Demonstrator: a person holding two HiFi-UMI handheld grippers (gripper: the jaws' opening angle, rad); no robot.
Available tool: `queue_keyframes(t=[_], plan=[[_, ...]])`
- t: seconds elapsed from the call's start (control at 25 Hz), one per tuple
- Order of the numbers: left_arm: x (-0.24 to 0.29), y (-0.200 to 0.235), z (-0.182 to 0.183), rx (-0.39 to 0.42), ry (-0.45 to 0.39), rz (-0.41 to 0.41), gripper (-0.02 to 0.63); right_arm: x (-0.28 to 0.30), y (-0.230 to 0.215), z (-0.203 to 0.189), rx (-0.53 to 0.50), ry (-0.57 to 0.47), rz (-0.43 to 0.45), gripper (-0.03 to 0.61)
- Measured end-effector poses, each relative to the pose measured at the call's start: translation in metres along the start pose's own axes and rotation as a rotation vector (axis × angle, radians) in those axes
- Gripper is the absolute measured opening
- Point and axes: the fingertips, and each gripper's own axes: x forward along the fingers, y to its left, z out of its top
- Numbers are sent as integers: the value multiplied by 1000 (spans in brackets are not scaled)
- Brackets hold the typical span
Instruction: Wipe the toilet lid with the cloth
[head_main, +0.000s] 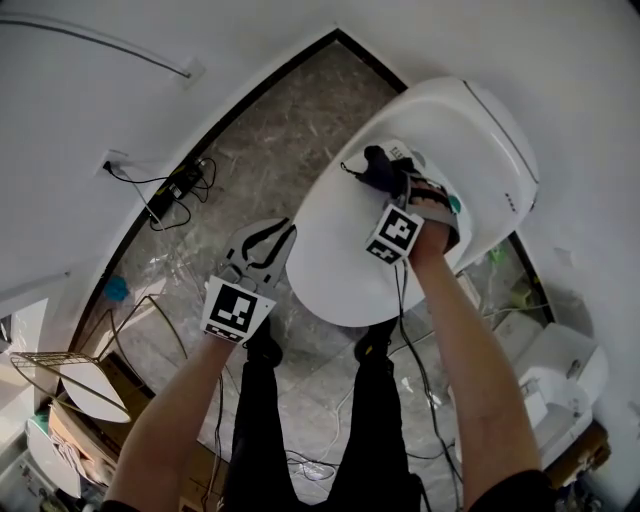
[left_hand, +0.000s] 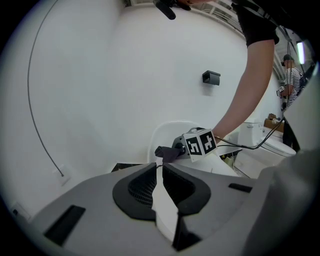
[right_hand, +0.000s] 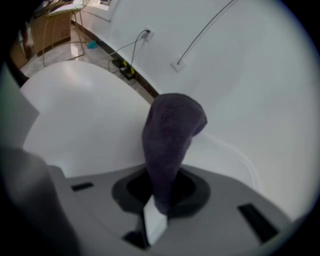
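Note:
The white toilet lid (head_main: 345, 250) lies shut under my right gripper (head_main: 385, 170). That gripper is shut on a dark grey cloth (head_main: 375, 165), held over the back part of the lid. In the right gripper view the cloth (right_hand: 170, 135) sticks up out of the right gripper (right_hand: 161, 190) and hides the jaw tips, with the lid (right_hand: 80, 115) behind it. My left gripper (head_main: 272, 235) hangs over the floor just left of the lid, shut on nothing. In the left gripper view the left gripper (left_hand: 160, 167) faces the cloth (left_hand: 165, 151) and the lid (left_hand: 170, 131).
A power strip with cables (head_main: 180, 185) lies by the wall at the left. A wire stand (head_main: 60, 375) and boxes fill the lower left. More white fixtures (head_main: 565, 370) stand at the right. A black wall fitting (left_hand: 211, 76) hangs above the toilet. Another person (left_hand: 290, 75) stands far right.

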Motion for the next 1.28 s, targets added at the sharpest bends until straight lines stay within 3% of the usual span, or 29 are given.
queue_keyframes(t=[0.56,1.28], plan=[[-15,-14,-12,-11,17,-13,49,-38,46,36,-27,-50,16,64],[-36,-4,-27,-36,34,19,49,-75,108,104,-105,-139,97,64]])
